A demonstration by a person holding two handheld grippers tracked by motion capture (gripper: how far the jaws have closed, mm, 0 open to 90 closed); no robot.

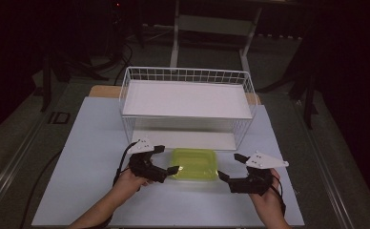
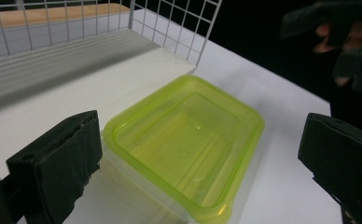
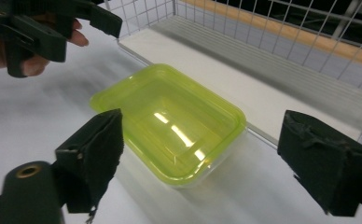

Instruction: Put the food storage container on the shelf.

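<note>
From above, your left gripper [image 1: 165,159] and right gripper [image 1: 230,166], both spread wide, flank the green box [image 1: 194,164], just before the wire rack [image 1: 187,106]. Each gripper view shows the box [image 2: 184,140] [image 3: 170,121] between parted jaws, untouched.

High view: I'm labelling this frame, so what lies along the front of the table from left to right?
Left gripper → yellow-green container → right gripper; both sets of jaws are open, flanking the container on the white table.
</note>
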